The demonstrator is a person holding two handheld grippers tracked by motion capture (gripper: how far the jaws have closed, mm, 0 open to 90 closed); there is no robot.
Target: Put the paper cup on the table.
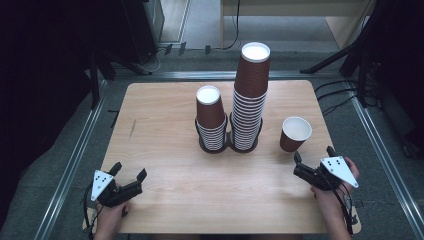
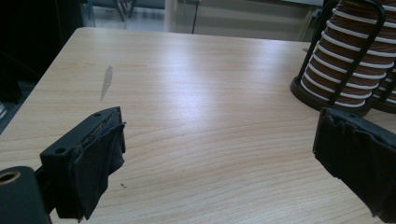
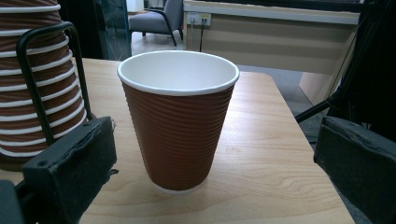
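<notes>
A single brown ribbed paper cup (image 1: 295, 133) (image 3: 178, 116) stands upright on the wooden table (image 1: 175, 150), right of two cup stacks. The short stack (image 1: 211, 120) and the tall stack (image 1: 250, 97) sit in a black wire holder (image 1: 228, 145). My right gripper (image 1: 314, 159) (image 3: 215, 177) is open just in front of the single cup, its jaws wide on either side and apart from it. My left gripper (image 1: 129, 172) (image 2: 219, 158) is open near the table's front left, with bare wood between its jaws. The short stack (image 2: 341, 56) shows at the upper right of the left gripper view.
A grey scuff (image 2: 106, 83) marks the table's left part. The tall stack (image 3: 39, 84) stands left of the single cup in the right gripper view. Dark stands and cables (image 1: 350, 65) lie on the floor past the table's far right corner.
</notes>
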